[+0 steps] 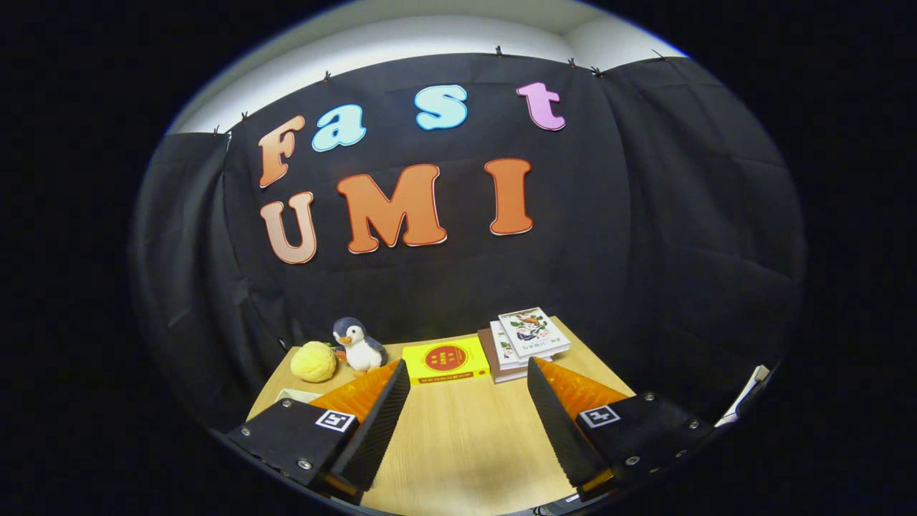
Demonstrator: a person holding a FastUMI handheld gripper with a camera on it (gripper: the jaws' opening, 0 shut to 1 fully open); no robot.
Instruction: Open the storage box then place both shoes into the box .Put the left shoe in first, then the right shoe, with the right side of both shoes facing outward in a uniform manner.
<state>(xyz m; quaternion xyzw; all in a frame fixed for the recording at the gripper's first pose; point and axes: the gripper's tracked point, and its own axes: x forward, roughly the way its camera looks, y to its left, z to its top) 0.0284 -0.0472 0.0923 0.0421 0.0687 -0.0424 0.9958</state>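
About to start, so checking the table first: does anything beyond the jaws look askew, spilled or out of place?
Nothing spilled or damaged. The book stack is a bit fanned, its top book skewed. The penguin stands upright beside the yellow plush. Gripper jaws open, empty.

Claw (pixel 469 373) wide apart above bare table (pixel 466 430), yellow book (pixel 445 360) beyond.

The one camera rides on the gripper (pixel 469 383) and looks forward along its two fingers, which stand wide apart at 7 and 5 o'clock with nothing between them. It sits above the near end of the wooden worktop (pixel 466 437), tilted slightly down, facing the booth's black cloth wall (pixel 645 215). The worktop's far edge lies well beyond the fingertips.
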